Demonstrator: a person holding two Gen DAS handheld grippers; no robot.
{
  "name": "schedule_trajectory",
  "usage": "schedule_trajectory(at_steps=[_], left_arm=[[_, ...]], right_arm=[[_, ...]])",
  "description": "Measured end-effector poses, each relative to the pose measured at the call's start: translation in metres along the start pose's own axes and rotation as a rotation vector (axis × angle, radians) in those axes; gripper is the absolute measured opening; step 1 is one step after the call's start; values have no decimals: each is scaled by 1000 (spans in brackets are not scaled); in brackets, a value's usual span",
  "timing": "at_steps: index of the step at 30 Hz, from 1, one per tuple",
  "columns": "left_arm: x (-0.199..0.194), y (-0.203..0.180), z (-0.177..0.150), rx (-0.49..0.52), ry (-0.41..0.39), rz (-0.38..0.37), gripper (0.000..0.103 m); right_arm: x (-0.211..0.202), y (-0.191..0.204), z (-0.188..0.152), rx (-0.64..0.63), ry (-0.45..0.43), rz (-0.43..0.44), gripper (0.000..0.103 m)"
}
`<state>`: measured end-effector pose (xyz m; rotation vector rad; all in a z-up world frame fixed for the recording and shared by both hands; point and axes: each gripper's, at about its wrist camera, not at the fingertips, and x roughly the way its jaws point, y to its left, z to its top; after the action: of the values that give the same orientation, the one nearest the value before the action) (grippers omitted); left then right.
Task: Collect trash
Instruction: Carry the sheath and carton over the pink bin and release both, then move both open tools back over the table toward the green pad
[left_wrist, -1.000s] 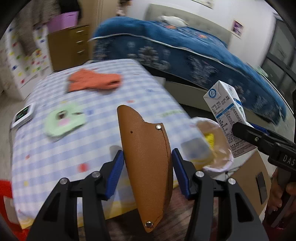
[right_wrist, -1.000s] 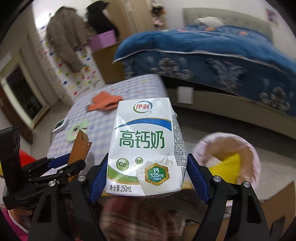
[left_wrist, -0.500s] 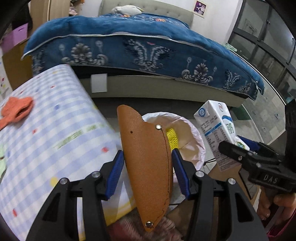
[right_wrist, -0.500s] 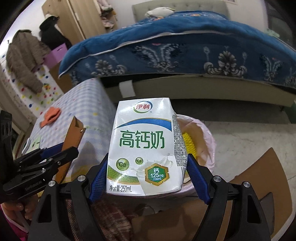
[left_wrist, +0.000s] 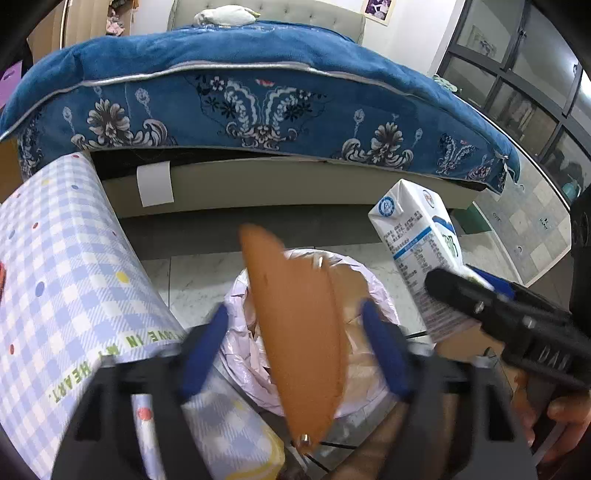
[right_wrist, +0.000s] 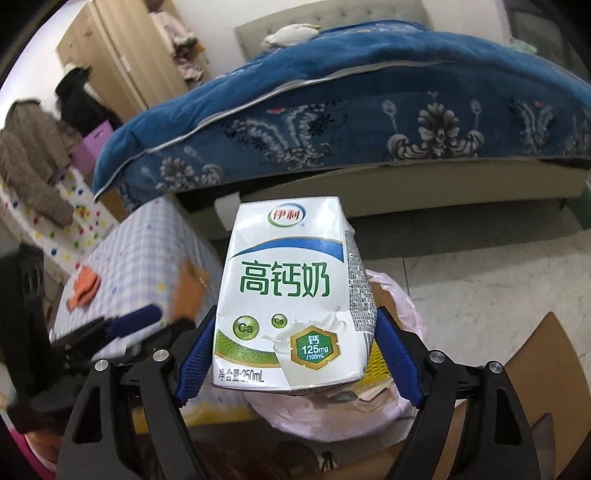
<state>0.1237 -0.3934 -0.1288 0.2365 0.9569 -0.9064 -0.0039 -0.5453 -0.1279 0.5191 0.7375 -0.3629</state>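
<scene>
My left gripper hangs over a bin lined with a pink bag. Its jaws are opening and the blue pads stand clear of a brown leather-like flap, which is blurred and tilted between them. My right gripper has a white and green milk carton upright between its pads. The pads touch the carton's sides while the jaws begin opening. It hovers over the same pink bag. The left wrist view shows the carton to the right of the bin.
A table with a blue checked cloth stands left of the bin, with an orange cloth on it. A bed with a blue cover runs along the back. Brown cardboard lies right of the bin on the tiled floor.
Both grippers swung from above the table to above the bin. The left jaws spread wide and the brown flap came loose and tilted. The carton stayed in the right gripper.
</scene>
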Motion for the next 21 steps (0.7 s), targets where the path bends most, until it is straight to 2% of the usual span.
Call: schedule_trajectory(at_steps=[5, 10, 21], left_arm=[[-7, 13, -10, -22, 9, 30, 78], [-37, 25, -25, -33, -26, 94, 78], [-119, 61, -73, -99, -102, 203, 78]], right_arm=[[-5, -12, -2, 49, -6, -13, 86], [-17, -6, -13, 44, 7, -21, 86], [-51, 54, -35, -70, -14, 5, 85]])
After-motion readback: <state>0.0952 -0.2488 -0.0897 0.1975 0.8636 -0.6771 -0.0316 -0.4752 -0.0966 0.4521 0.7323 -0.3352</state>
